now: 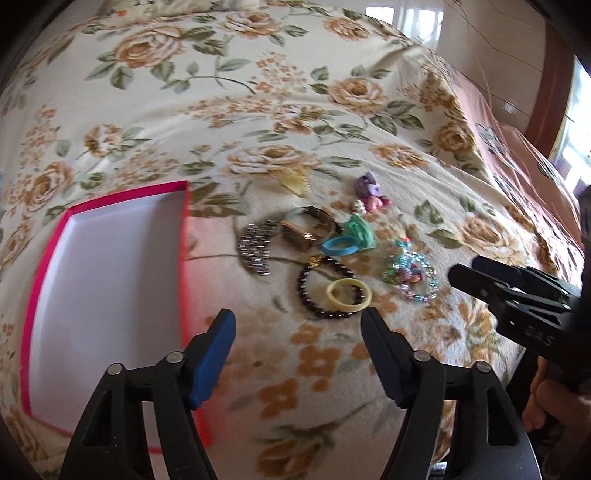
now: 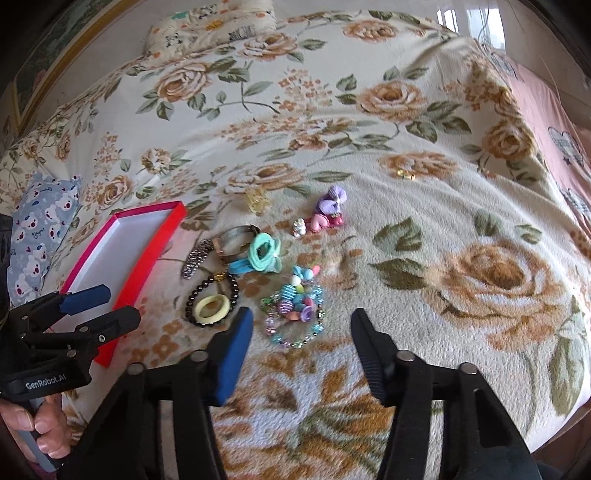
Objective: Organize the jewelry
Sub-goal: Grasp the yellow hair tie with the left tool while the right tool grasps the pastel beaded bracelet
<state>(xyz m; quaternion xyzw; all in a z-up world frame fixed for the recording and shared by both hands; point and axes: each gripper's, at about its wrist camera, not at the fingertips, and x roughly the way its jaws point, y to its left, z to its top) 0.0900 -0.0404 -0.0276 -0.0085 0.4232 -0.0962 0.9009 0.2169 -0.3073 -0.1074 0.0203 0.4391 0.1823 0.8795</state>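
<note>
The work surface is a bed covered by a cream blanket [image 2: 369,206] printed with tan roses and green leaves; its pile is soft and slightly rumpled. A pillow [image 2: 214,22] in a similar print lies at the far end, and a small blue cushion [image 2: 40,229] with bear faces sits at the left edge. To the right the blanket ends over a pink sheet [image 1: 517,147], beyond which a glossy floor [image 1: 480,44] reflects window light.

A shallow red box [image 1: 110,280] with a white interior lies open and empty on the left of the blanket. The jewelry is clustered just right of it: a silver link band [image 1: 255,247], a gold watch [image 1: 306,227], a teal hair tie [image 1: 360,232], a blue ring [image 1: 338,245], a dark bead bracelet [image 1: 321,291] with a pale yellow ring [image 1: 347,291] lying on it, a multicoloured bead bracelet [image 1: 410,275], and purple and pink clips [image 1: 371,192] farther back. A yellow clip [image 2: 256,199] and a small gold piece [image 2: 406,174] lie apart.

The left gripper [image 1: 299,328] hangs above the blanket just short of the dark bracelet, fingers parted, nothing between them. The right gripper [image 2: 303,328] hangs just short of the multicoloured bracelet, likewise parted and empty. The two tools are near each other; the blanket right of the cluster is unobstructed.
</note>
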